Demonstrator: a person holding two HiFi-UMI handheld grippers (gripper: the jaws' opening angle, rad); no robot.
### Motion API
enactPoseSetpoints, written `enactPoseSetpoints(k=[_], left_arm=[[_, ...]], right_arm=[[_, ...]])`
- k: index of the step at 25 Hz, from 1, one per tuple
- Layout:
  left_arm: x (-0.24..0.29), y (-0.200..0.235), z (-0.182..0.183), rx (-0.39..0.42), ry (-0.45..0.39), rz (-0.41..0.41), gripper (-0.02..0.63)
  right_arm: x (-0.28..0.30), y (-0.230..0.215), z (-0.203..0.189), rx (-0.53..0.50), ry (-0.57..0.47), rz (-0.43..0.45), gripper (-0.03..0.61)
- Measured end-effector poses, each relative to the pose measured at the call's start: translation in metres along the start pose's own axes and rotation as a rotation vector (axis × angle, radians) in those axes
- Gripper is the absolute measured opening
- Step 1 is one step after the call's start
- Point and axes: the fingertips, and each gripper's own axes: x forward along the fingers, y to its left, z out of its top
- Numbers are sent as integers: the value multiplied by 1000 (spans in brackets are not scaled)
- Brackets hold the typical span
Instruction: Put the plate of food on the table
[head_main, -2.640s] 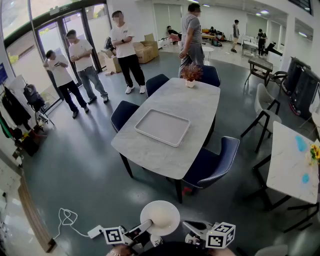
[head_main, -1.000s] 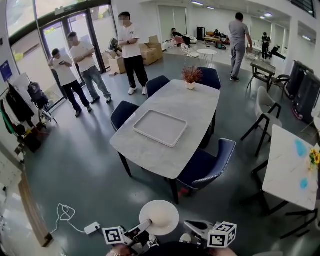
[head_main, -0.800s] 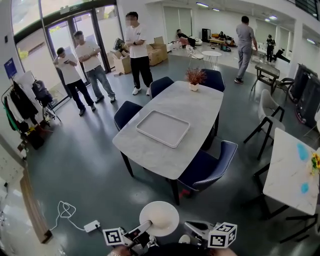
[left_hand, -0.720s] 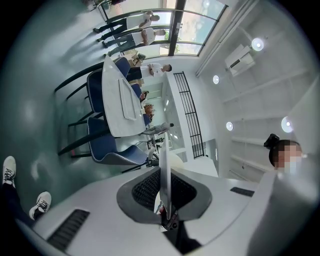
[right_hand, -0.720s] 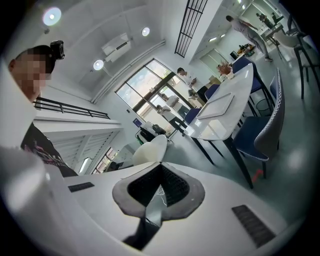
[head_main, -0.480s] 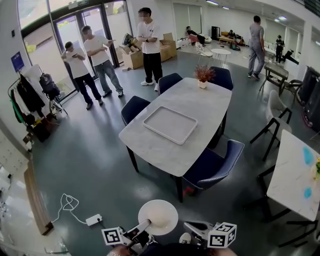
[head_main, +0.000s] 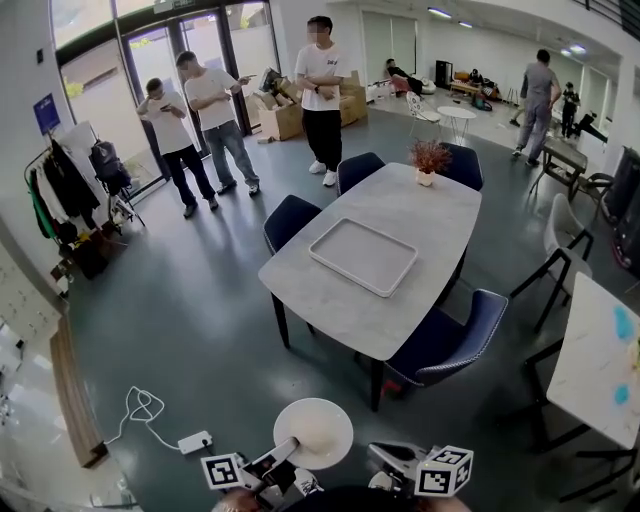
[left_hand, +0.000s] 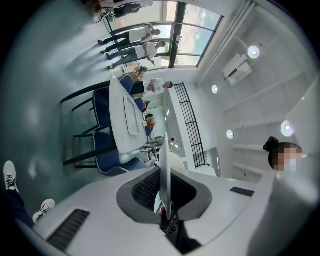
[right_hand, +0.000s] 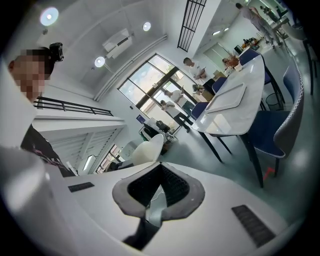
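Left tool (left_hand: 164, 197): jaws nearly closed, pinching the rim of the white plate (head_main: 313, 431). In the left gripper view the plate runs edge-on straight out between the pads.
Held by the near rim only, so the plate juts forward of the tool tips, roughly level, over the floor. Judgement: the edge grip leaves the underside free, so the plate can be set flat on a surface.
Plate contents: a pale patch in the middle. Whether that is food cannot be told.

Right tool (right_hand: 156, 197): jaws together, nothing between them. It sits beside the left tool, apart from the plate, and carries no load.

Bench (head_main: 330, 310): well ahead of both tools, with open floor between. The plate is not yet on it.
Tray (head_main: 362, 257): mid-bench, beyond the tool tips, and empty. A potted plant (head_main: 430, 158) stands at the far end.
Judgement: the bare bench edge nearest the tools offers room for the plate.
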Motion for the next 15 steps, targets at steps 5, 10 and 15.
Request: enactPoseSetpoints(k=[5,10,15], left_arm=[[-27,14,32,-10,2,9,23],[-49,28,68,-18,-17,4,23],[-72,43,100,-36,-22,16,23]], right_arm=[[41,9,-6,15,-3,-7,11],[77,12,-9,19,8,-39,11],[116,18,-15,23,18,-58,11]])
